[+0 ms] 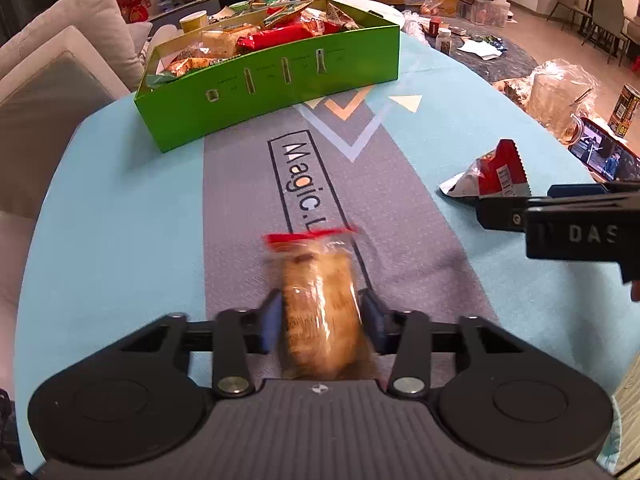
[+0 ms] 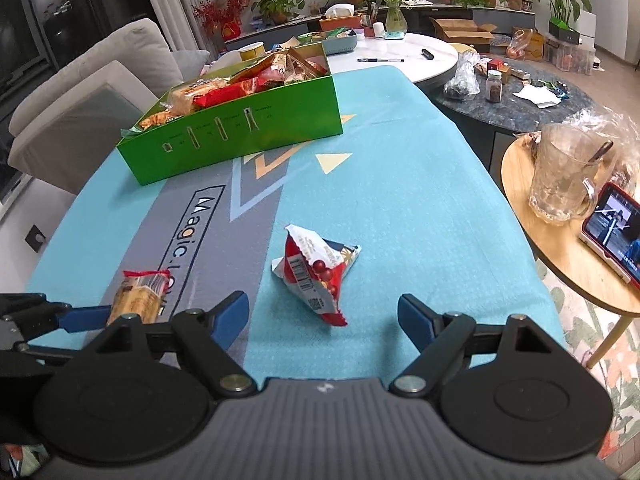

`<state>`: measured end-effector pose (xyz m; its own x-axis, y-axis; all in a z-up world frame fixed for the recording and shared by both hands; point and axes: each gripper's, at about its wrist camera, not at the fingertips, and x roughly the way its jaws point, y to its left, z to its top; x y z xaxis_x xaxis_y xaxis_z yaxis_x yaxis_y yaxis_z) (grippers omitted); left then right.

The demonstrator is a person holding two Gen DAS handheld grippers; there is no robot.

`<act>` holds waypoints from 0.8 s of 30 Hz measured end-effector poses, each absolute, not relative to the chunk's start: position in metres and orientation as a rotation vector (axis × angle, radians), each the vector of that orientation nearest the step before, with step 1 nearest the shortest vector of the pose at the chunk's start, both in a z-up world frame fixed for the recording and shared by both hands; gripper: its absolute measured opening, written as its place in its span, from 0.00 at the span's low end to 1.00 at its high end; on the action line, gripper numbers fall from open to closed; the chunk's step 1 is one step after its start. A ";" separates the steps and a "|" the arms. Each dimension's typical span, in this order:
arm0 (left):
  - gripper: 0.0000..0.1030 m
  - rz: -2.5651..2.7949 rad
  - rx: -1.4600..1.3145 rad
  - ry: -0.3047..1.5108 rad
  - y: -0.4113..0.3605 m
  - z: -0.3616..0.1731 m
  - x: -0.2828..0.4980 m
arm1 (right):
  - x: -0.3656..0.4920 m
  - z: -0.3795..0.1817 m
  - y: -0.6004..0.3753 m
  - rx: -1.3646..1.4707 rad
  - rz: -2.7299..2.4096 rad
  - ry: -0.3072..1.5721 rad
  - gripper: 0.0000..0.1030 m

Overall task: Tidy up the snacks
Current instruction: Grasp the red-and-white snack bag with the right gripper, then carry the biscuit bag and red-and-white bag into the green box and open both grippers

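Observation:
My left gripper (image 1: 320, 316) is shut on a clear-wrapped brown biscuit pack (image 1: 318, 312) with a red top seal, held just above the mat; the pack also shows in the right wrist view (image 2: 138, 298). My right gripper (image 2: 323, 320) is open and empty, its blue pads either side of and just short of a red-and-white triangular snack bag (image 2: 316, 272) lying on the mat; the bag also shows in the left wrist view (image 1: 492, 172). A green box (image 1: 276, 80) full of snack packs stands at the far end of the mat and shows in the right wrist view (image 2: 240, 136) too.
The blue and grey mat (image 2: 400, 208) covers the table. A round wooden side table (image 2: 560, 248) at the right holds a glass mug (image 2: 560, 176) and a phone (image 2: 614, 236). A sofa (image 2: 92, 88) stands at the left.

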<state>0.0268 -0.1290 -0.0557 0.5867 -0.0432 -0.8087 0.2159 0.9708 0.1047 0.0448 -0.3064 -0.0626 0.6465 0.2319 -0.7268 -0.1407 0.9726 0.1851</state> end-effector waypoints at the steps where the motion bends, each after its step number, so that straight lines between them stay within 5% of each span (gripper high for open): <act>1: 0.33 -0.155 0.196 0.933 -0.127 -0.055 0.026 | 0.047 -0.064 -0.305 0.110 0.206 0.844 0.82; 24: 0.33 -0.113 0.157 0.850 -0.086 -0.040 0.045 | 0.063 -0.050 -0.276 0.062 0.223 0.816 0.81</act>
